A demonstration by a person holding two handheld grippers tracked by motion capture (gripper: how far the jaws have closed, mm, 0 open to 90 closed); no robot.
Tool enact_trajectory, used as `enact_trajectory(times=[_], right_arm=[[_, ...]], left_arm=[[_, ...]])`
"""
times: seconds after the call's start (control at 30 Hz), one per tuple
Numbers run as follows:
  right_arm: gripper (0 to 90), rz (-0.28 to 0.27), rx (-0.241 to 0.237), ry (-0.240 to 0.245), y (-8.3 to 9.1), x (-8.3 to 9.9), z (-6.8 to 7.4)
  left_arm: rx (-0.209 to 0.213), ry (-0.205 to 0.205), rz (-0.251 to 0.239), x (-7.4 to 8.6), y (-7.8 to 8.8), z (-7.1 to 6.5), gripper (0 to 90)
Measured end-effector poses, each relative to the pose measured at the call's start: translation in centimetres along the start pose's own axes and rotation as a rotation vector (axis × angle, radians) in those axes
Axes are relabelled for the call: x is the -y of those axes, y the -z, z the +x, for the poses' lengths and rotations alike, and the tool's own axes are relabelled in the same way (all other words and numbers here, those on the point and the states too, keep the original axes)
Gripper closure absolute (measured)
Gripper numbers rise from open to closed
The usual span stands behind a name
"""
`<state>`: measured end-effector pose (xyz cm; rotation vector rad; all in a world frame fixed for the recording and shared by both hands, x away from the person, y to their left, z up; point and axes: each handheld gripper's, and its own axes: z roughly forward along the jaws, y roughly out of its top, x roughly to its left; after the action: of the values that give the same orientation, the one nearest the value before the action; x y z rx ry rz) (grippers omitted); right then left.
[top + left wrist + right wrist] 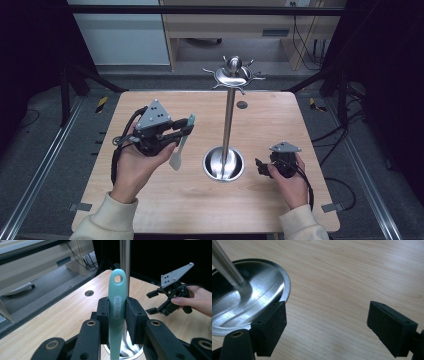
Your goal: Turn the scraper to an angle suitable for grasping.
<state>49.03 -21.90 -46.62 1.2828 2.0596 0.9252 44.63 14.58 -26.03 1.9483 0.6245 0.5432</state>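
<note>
Two tools work over the wooden surface (150,200): the left tool (186,127) is clenched on the mint-green handle of a spatula (117,312), held above the surface just left of the steel hanging stand (228,120). To hang it well, I judge, lift until the handle's hole (118,279) meets a hook on the stand's crown (233,75), keeping the blade clear of the pole. At right, the right tool (327,327) rests released beside the stand's base (249,300), holding nothing.

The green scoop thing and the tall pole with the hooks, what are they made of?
The green utensil in the left claw looks like matte plastic: soft mint colour, no shine, raised lettering moulded in. The hook stand looks like polished metal, probably steel: silvery, with mirror-like reflections on its round base.
</note>
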Motion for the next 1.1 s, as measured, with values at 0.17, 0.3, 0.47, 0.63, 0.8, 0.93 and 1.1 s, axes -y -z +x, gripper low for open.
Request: enact_trajectory(times=[0.17, 0.3, 0.47, 0.63, 0.8, 0.93, 1.1], right_arm=[[15.3, -0.001, 0.005, -0.005, 0.0, 0.0, 0.0], [16.1, -0.003, 0.005, -0.001, 0.0, 0.0, 0.1], [16.3, 0.005, 0.004, 0.001, 0.0, 0.0, 0.1], [15.5, 0.004, 0.000, -0.001, 0.0, 0.0, 0.1], [14.4, 0.026, 0.001, -0.015, -0.2, 0.0, 0.1], [14.5, 0.024, 0.003, -0.006, -0.2, 0.1, 0.1], [14.5, 0.022, 0.003, -0.018, -0.1, 0.1, 0.0]], left_arm=[[0.009, 0.004, -0.010, -0.3, 0.1, -0.2, 73.8], [0.015, 0.010, -0.025, -0.6, 0.0, -0.2, 73.8], [0.016, 0.001, -0.031, -0.9, 0.0, -0.5, 73.8], [0.014, 0.000, -0.042, -1.5, 0.3, -0.6, 73.8], [0.015, -0.005, -0.050, -1.9, 0.5, -0.8, 73.8], [0.021, -0.002, -0.055, -2.0, 0.7, -0.9, 73.8], [0.032, 0.009, -0.082, -2.5, 0.9, -0.9, 73.8]])
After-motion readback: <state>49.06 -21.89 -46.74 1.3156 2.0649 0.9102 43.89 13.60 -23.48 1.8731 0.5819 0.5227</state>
